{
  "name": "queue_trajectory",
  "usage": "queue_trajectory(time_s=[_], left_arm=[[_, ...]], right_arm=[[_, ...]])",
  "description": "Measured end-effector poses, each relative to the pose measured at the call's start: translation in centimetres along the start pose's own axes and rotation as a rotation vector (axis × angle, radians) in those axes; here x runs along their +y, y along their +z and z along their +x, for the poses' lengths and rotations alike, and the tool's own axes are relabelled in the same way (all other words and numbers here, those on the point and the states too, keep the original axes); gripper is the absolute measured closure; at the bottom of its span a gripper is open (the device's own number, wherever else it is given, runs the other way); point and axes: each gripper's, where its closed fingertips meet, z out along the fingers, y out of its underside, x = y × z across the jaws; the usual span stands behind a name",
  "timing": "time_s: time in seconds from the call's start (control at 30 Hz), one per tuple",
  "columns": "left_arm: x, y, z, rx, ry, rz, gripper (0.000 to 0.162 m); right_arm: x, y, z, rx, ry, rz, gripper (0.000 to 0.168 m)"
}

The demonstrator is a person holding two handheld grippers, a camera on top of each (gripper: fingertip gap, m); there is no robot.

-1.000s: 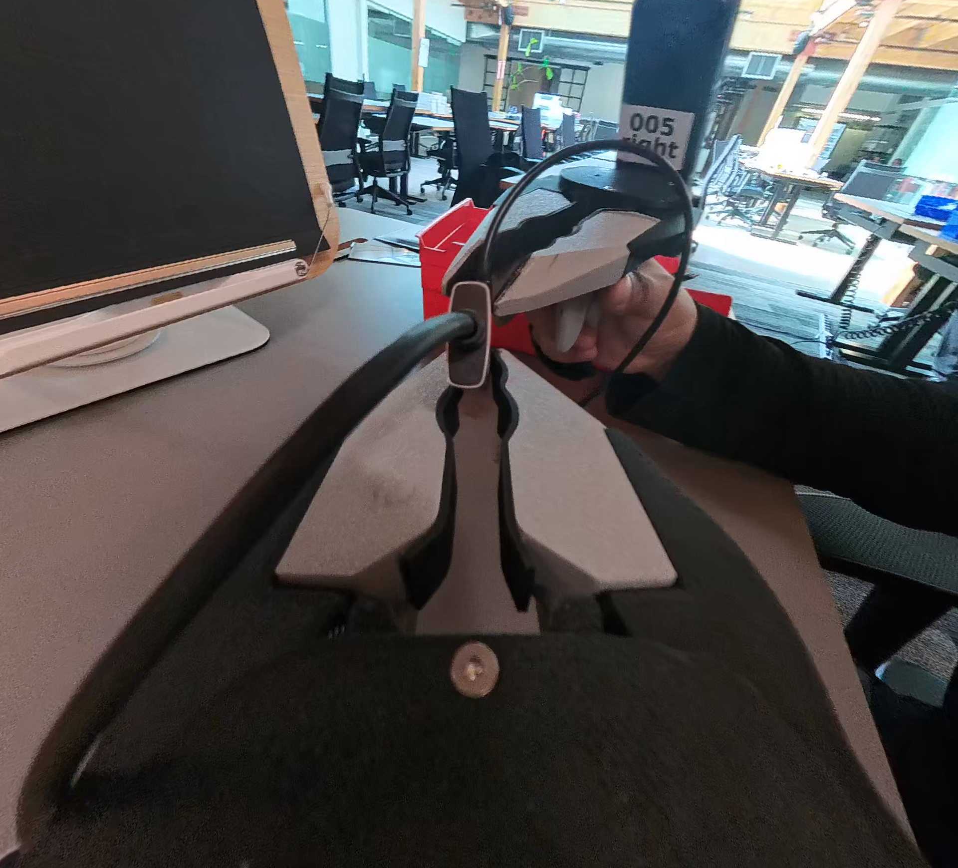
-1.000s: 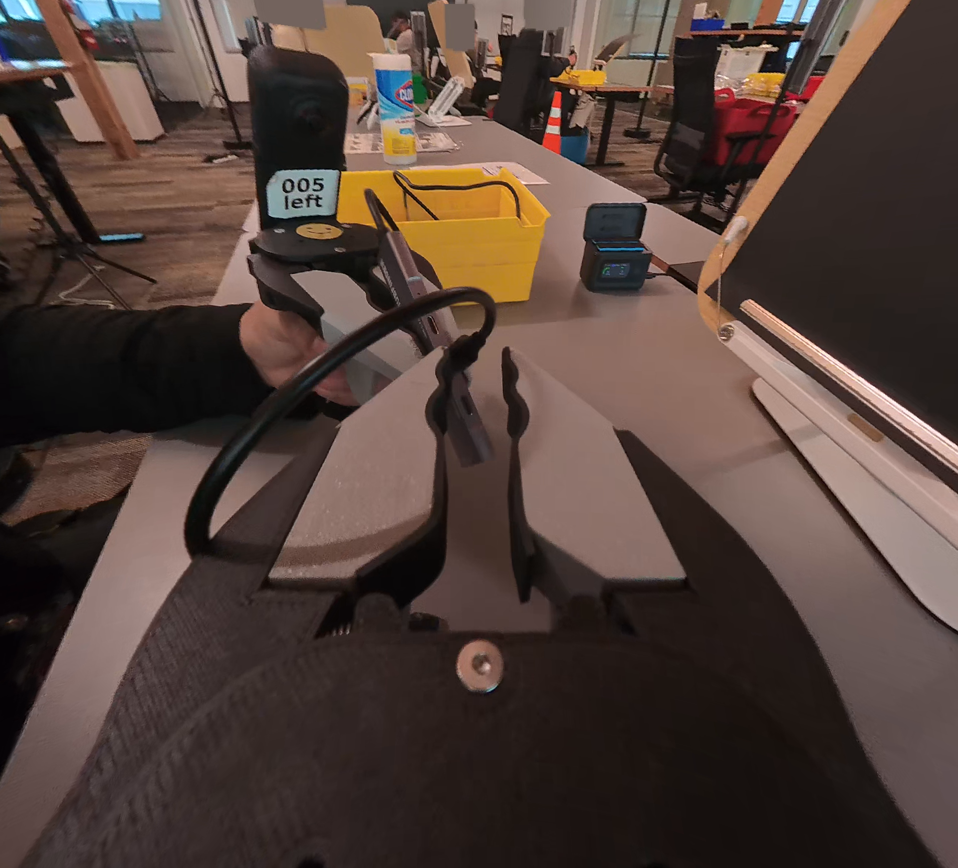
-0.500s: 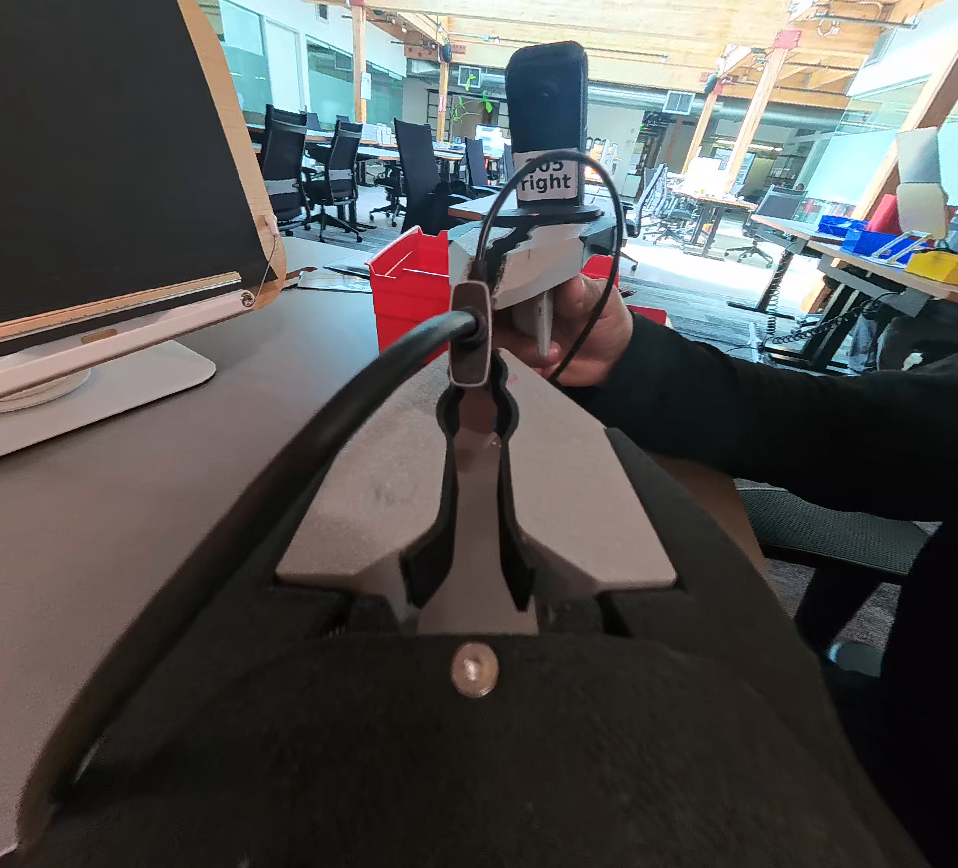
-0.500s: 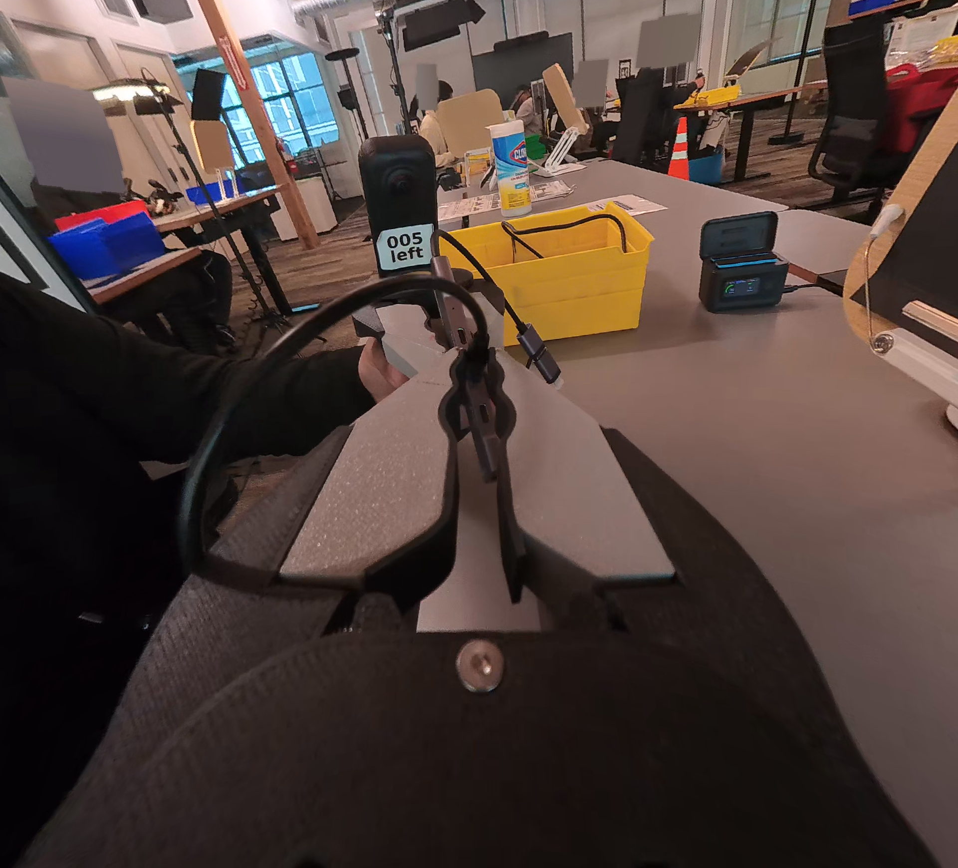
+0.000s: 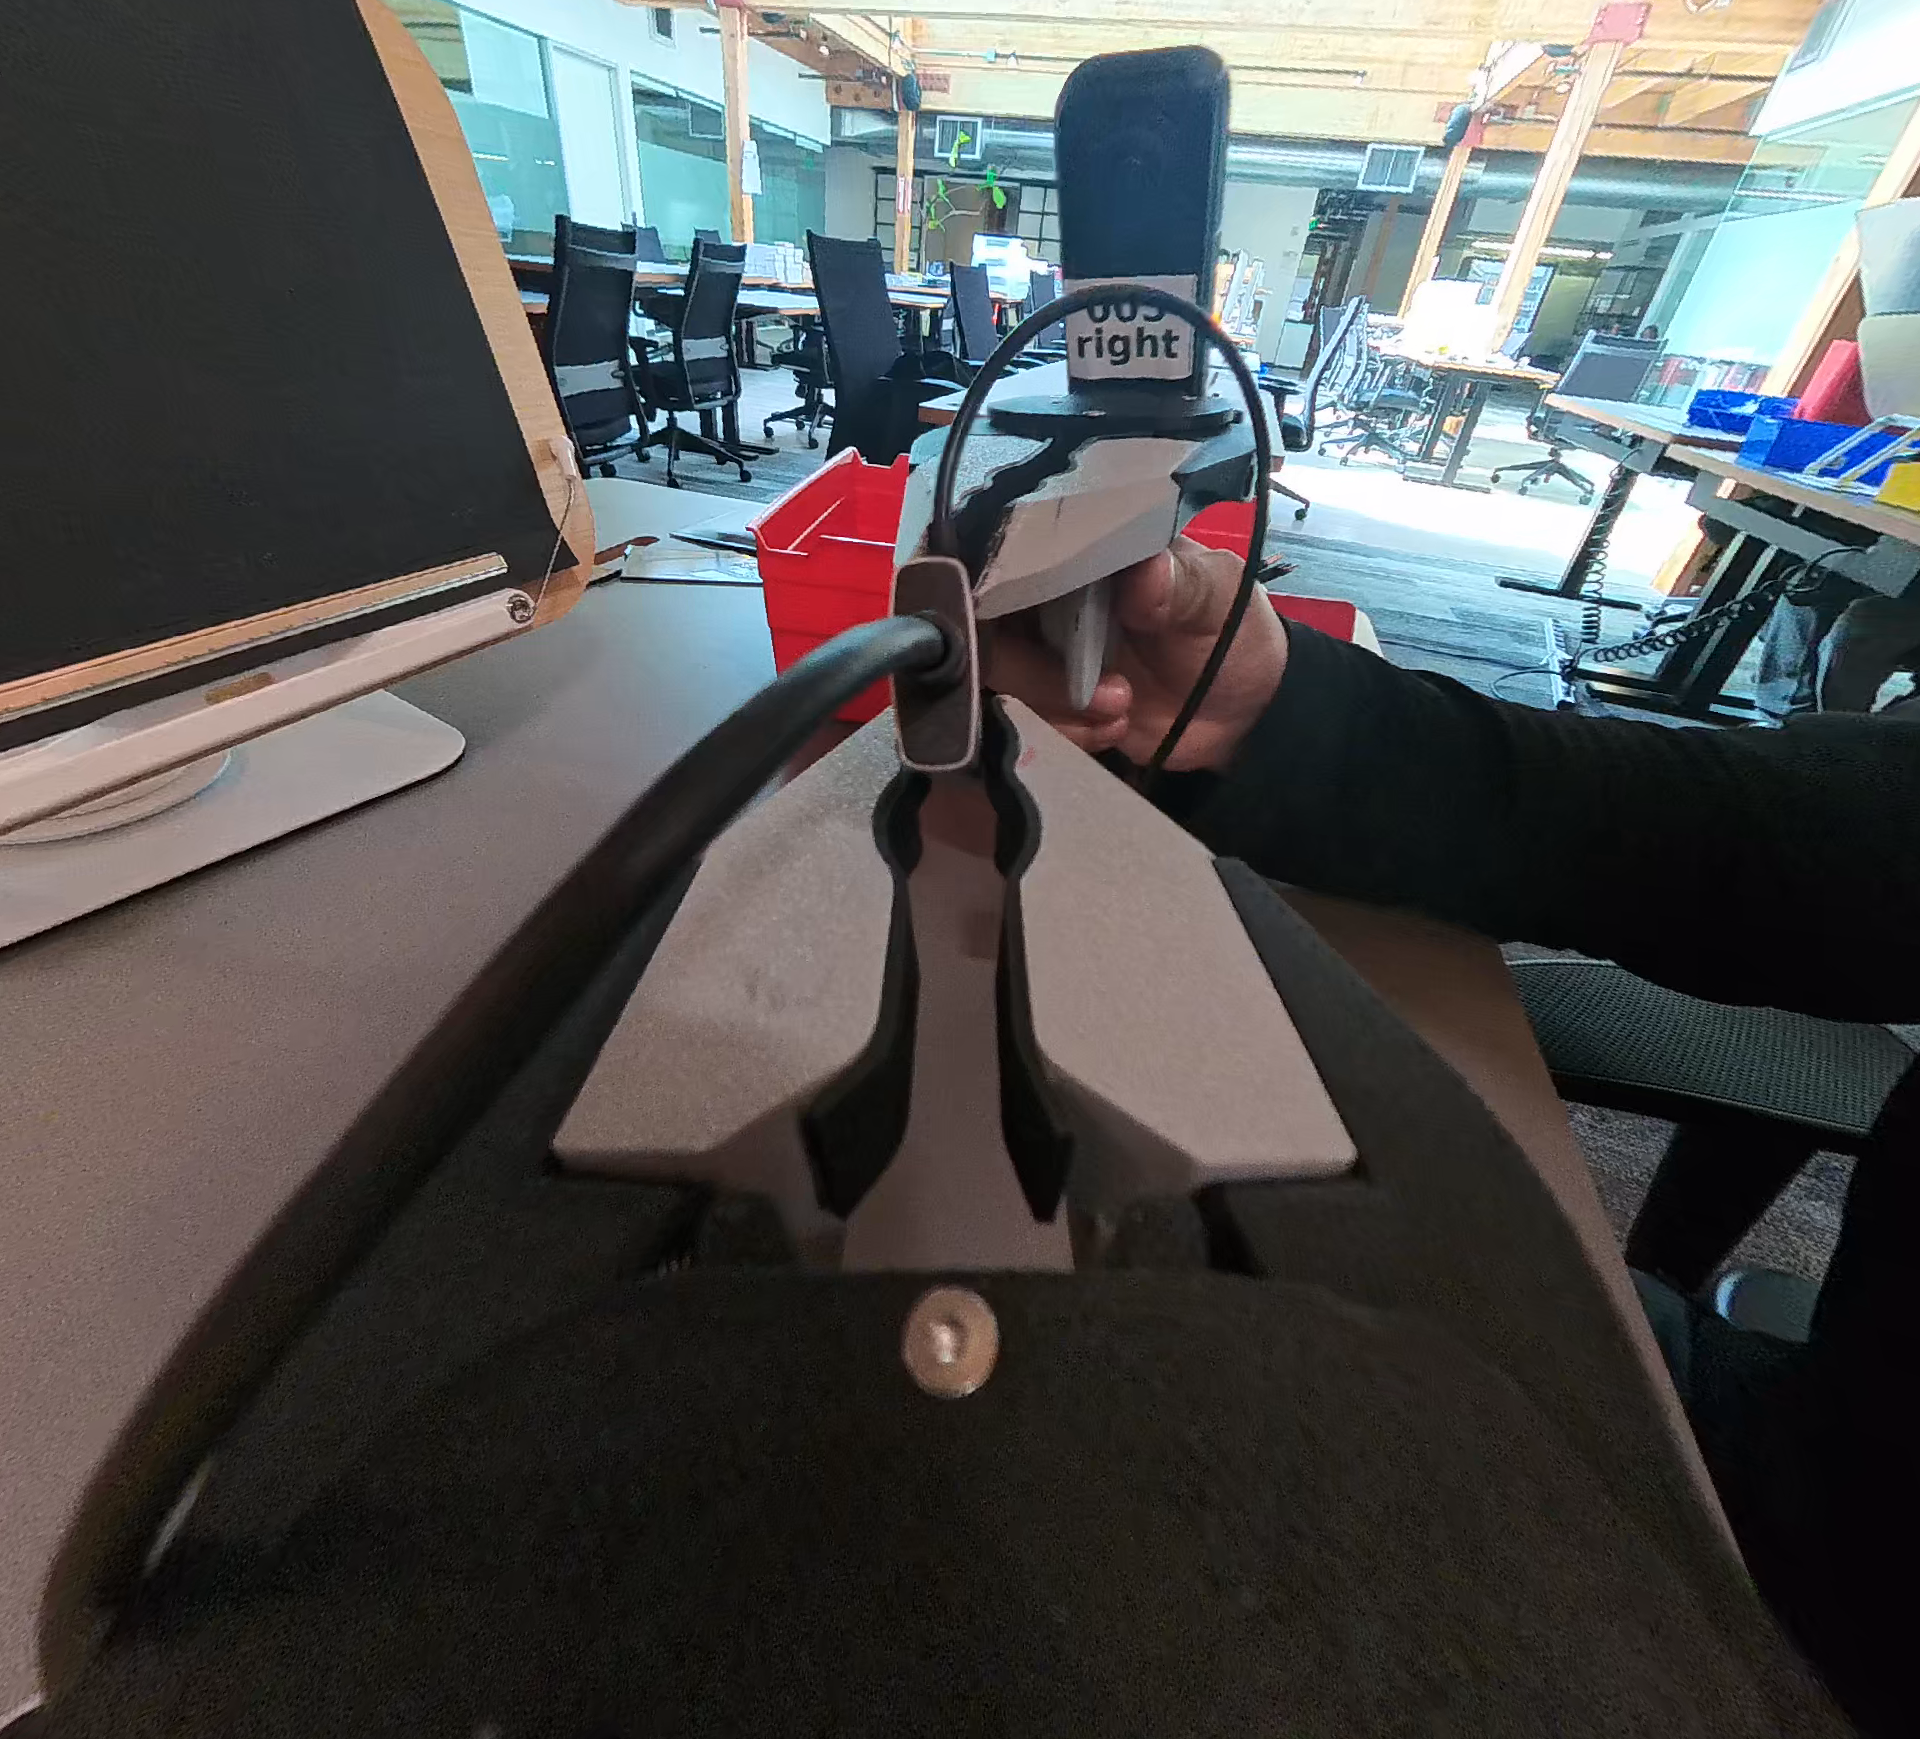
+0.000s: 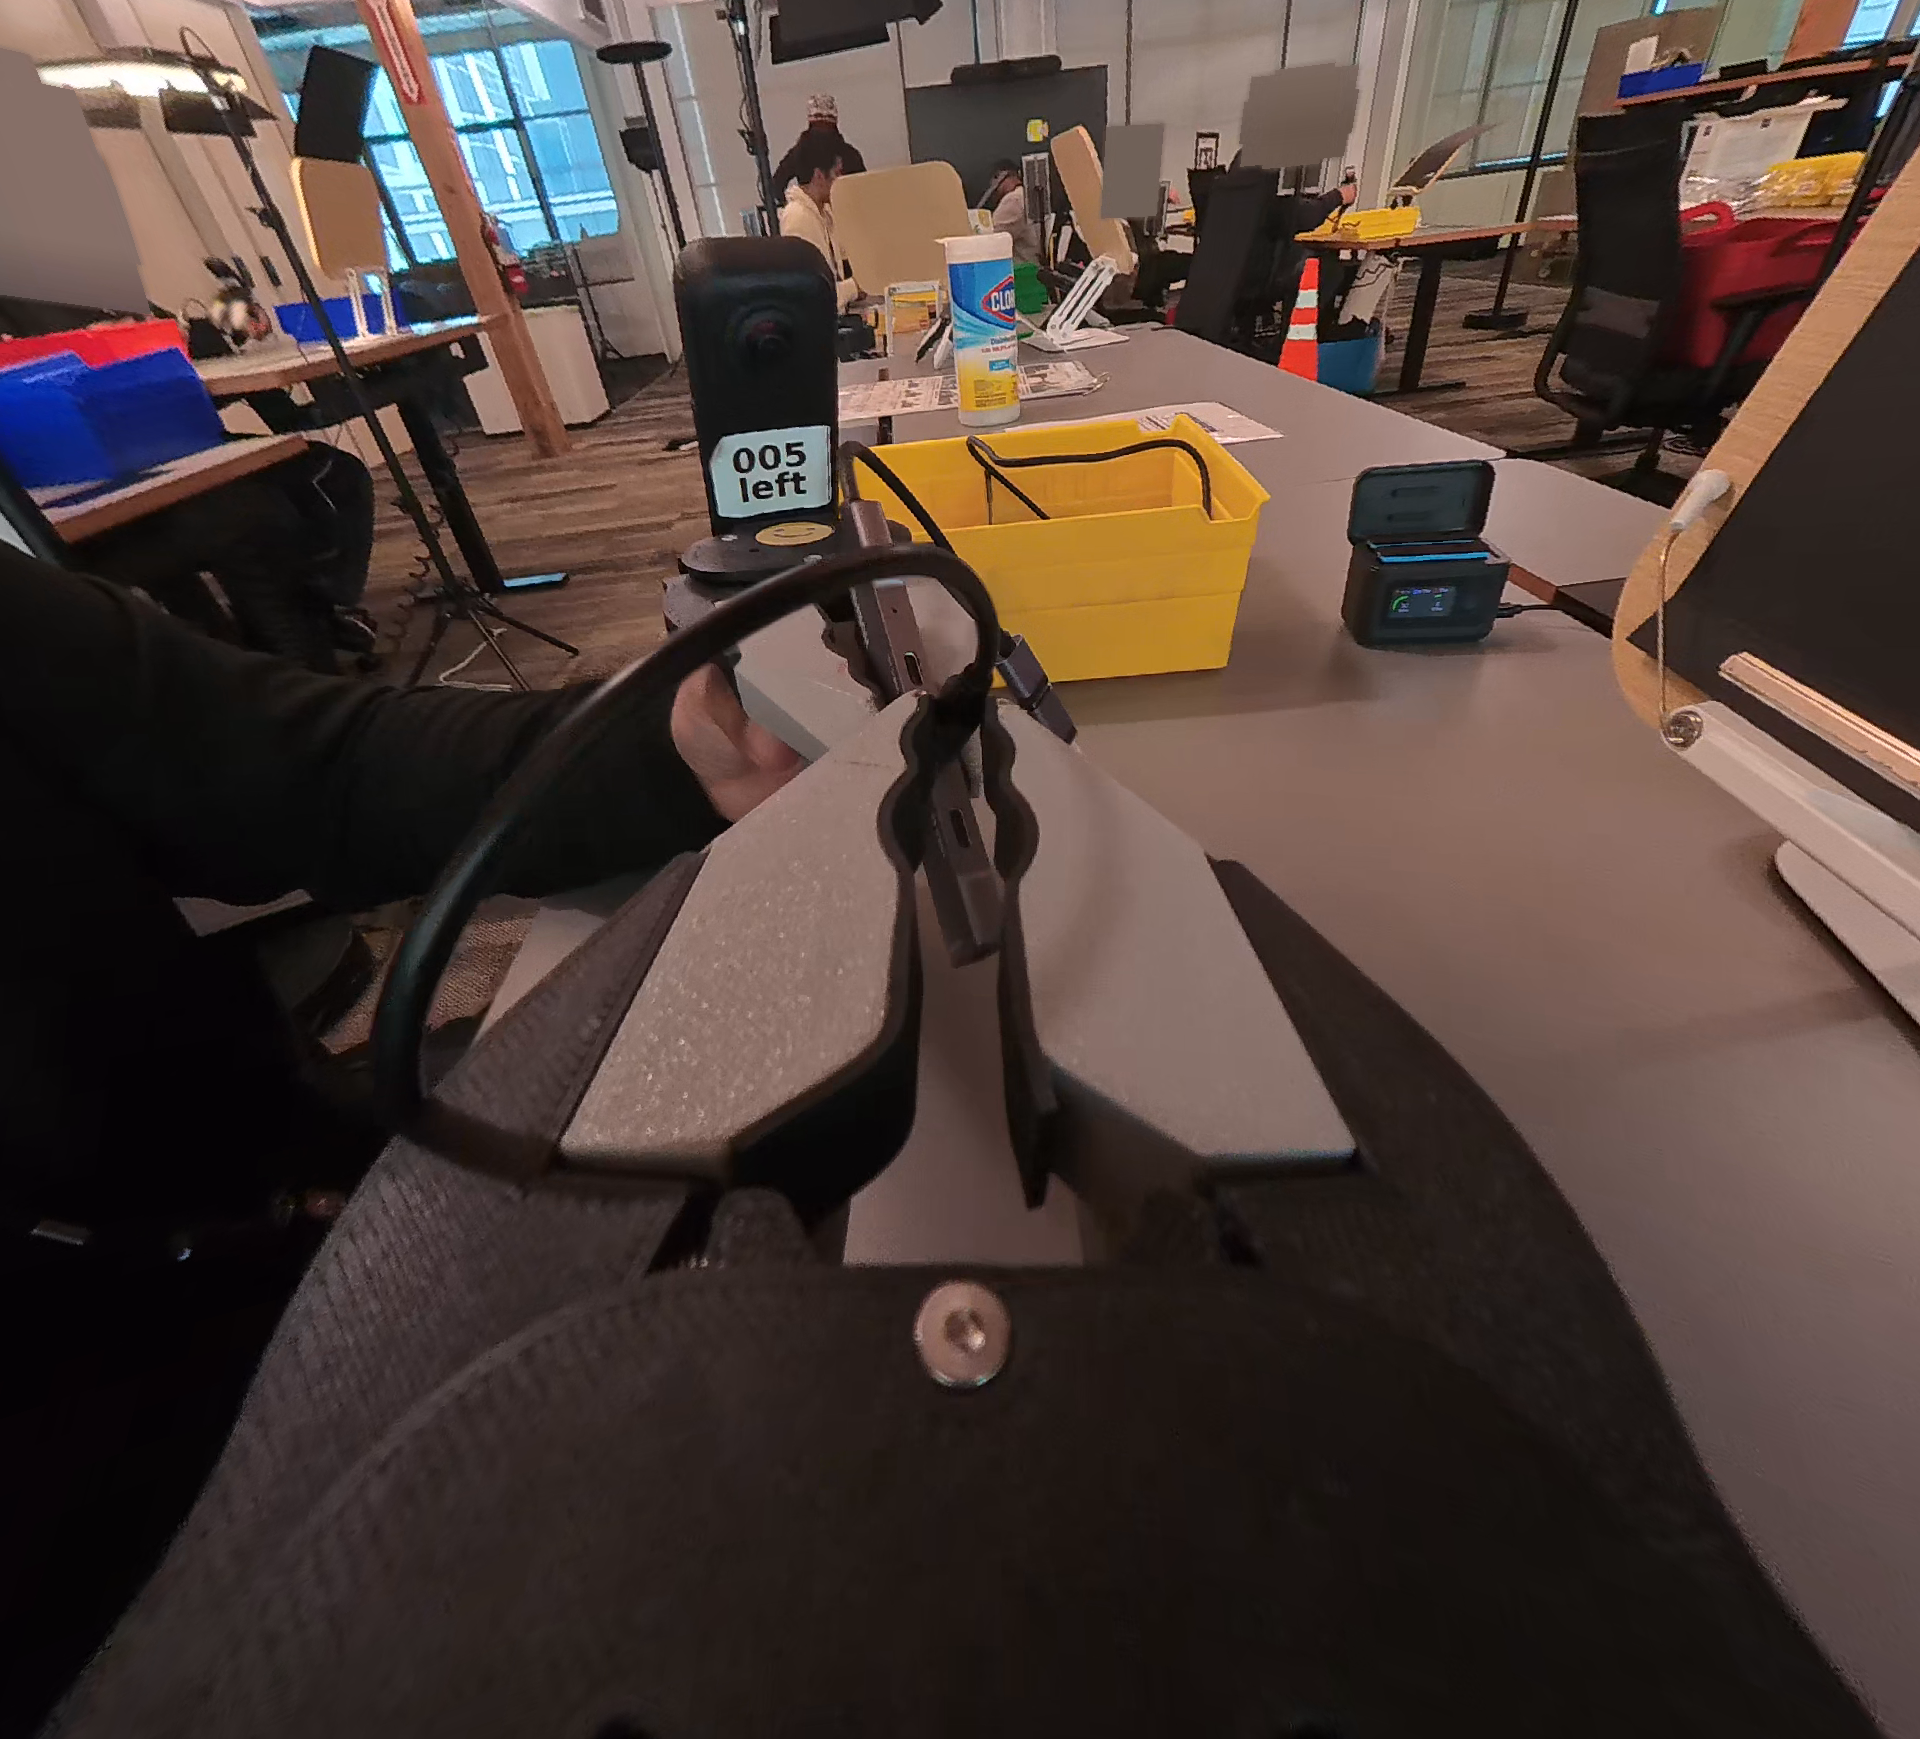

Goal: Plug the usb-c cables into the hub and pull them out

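My left gripper [image 5: 951,754] is shut on the slim grey hub [image 5: 935,650], seen end-on, with a thick black cable [image 5: 675,816] leaving that end to the lower left. My right gripper [image 5: 997,515] faces it, nose to nose. In the right wrist view my right gripper [image 6: 956,744] is shut on the plug of a thin black USB-C cable [image 6: 582,733] that loops off to the left. The plug sits against the side of the hub [image 6: 966,868], which slants down between my fingers. I cannot tell whether it is seated. A second plug [image 6: 1034,697] hangs beside the hub.
A dark monitor [image 5: 208,235] on a white stand stands on the grey table [image 5: 260,1014]. A red bin [image 5: 831,567] is behind the right gripper. A yellow bin [image 6: 1122,588] with cables, a small black charging case [image 6: 1418,557] and a wipes canister [image 6: 982,328] lie beyond.
A second ago my right jaws stood apart around the plug; they have since closed on it. Both grippers tilted upward, and the right gripper has drawn nearer to the left again.
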Motion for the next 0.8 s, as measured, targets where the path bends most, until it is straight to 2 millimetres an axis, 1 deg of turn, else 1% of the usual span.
queue_trajectory(time_s=[0.1, 0.23, 0.4, 0.57, 0.6, 0.67, 0.8], left_arm=[[0.02, 0.04, 0.00, -0.002, 0.005, 0.001, 0.154], [-0.01, 0.15, -0.28, -0.045, 0.043, 0.002, 0.156], [-0.06, 0.02, -0.20, -0.041, 0.063, -0.003, 0.154], [-0.16, -0.05, -0.23, -0.048, 0.072, 0.001, 0.156], [-0.13, 0.03, -0.23, -0.051, 0.073, 0.002, 0.153], [-0.06, 0.15, -0.28, -0.056, 0.067, 0.000, 0.157], [-0.18, -0.10, -0.10, -0.025, 0.047, 0.004, 0.154]], right_arm=[[0.00, -0.05, -0.07, -0.013, 0.015, 0.007, 0.164], [-0.03, -0.16, -0.21, -0.019, 0.000, 0.009, 0.164], [-0.11, -0.04, -0.05, -0.009, 0.005, 0.017, 0.164], [-0.20, 0.01, -0.31, -0.023, 0.011, 0.023, 0.164], [-0.18, -0.07, -0.37, -0.025, 0.001, 0.019, 0.165], [-0.12, -0.17, -0.26, -0.015, -0.011, 0.013, 0.164], [-0.23, 0.12, -0.06, -0.022, 0.044, 0.041, 0.164]])
